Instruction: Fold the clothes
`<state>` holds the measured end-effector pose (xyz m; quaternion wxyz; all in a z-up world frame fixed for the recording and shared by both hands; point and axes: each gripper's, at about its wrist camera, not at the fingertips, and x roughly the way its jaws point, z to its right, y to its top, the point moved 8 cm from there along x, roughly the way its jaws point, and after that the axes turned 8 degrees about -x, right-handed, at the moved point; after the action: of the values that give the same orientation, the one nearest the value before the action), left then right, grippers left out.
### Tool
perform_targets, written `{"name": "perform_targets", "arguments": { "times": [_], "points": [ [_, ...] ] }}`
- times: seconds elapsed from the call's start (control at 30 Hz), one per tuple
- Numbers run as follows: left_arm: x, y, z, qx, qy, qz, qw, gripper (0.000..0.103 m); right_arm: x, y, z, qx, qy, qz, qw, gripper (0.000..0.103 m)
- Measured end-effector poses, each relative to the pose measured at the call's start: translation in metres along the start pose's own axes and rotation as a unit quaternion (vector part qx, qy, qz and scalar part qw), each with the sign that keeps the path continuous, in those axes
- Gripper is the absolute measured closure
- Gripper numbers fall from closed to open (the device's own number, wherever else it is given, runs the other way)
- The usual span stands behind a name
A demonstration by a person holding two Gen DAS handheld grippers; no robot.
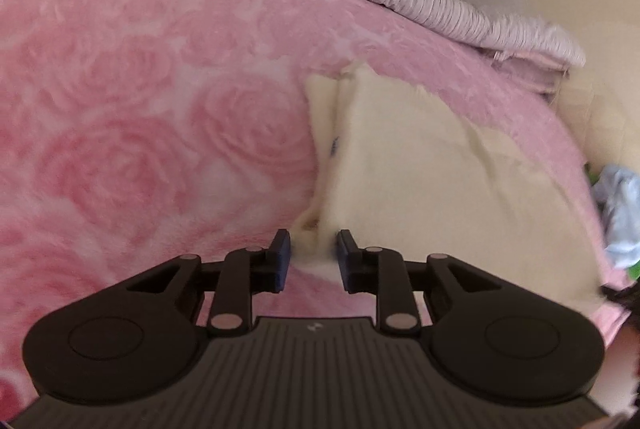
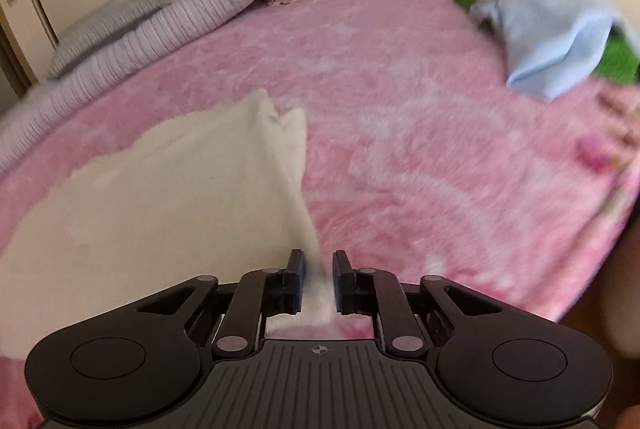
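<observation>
One cream garment (image 1: 420, 181) lies spread on the pink rose-patterned blanket (image 1: 140, 129) covering the bed, and two grippers hold it at its near edge. The left gripper (image 1: 312, 255) has its jaws narrowed around a bunched corner of the cloth, both pads touching it. The right gripper (image 2: 318, 279) pinches another edge of the same garment (image 2: 160, 189), a fold of fabric rising between its jaws.

One light blue garment (image 2: 548, 21) sits crumpled well apart, near the far edge of the bed, on top of something green (image 2: 618, 59); only the right wrist view shows it fully. The left wrist view alone shows a small blue tag (image 1: 333, 145) on the cream garment's seam. One striped quilt (image 2: 160, 25) is rolled along the bed's far side.
</observation>
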<state>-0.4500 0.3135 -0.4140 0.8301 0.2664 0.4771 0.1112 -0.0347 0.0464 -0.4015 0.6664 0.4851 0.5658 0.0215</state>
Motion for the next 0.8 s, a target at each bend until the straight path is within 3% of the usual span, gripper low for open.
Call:
{"name": "perform_targets", "arguments": {
  "times": [0.17,0.27,0.6,0.8],
  "points": [
    [-0.026,-0.005,0.013,0.035,0.04,0.022,0.9983,0.083,-0.033,0.003,-0.019,-0.039,-0.023,0.019,0.999,0.081],
    [-0.041,-0.011,0.018,0.033,0.036,0.025,0.9985,0.083,-0.052,0.005,-0.03,-0.062,-0.036,0.03,0.997,0.08],
    [-0.109,-0.035,0.051,0.05,0.013,0.055,0.9971,0.083,-0.12,-0.003,-0.043,-0.069,-0.001,0.074,0.995,0.079],
    [-0.127,-0.045,0.064,0.055,-0.001,0.064,0.9964,0.083,-0.137,-0.01,-0.041,-0.063,0.009,0.086,0.994,0.078]
  ]
}}
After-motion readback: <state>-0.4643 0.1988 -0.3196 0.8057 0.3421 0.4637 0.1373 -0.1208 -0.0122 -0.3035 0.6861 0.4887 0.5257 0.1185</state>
